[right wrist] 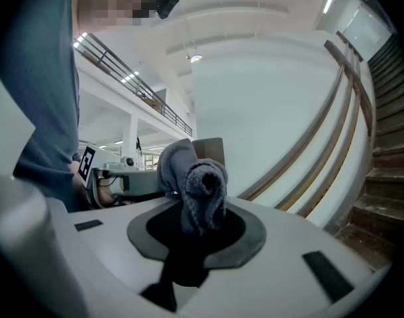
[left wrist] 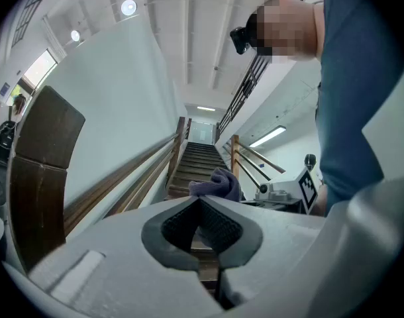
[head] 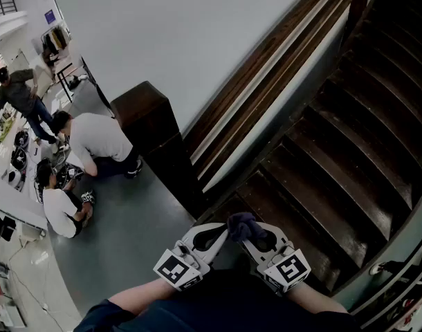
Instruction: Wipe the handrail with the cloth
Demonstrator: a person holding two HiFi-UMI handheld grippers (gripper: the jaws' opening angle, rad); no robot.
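A dark wooden handrail (head: 266, 57) climbs along the grey wall from a square newel post (head: 154, 133); it also shows as the handrail (left wrist: 119, 173) and handrail (right wrist: 331, 105). My right gripper (head: 251, 236) is shut on a bunched grey-purple cloth (head: 243, 225), which sticks up from the jaws as the cloth (right wrist: 194, 181). My left gripper (head: 222, 233) sits right beside it, jaws shut with nothing between them, tips meeting at the left gripper (left wrist: 201, 201). The cloth (left wrist: 219, 183) shows just beyond it. Both grippers hang low, in front of the bottom steps and apart from the handrail.
Dark wooden stairs (head: 349, 137) rise to the upper right. A second railing (head: 405, 261) borders them at lower right. Two people (head: 93, 140) crouch on the grey floor at left with gear around them; another person (head: 21, 95) stands farther back.
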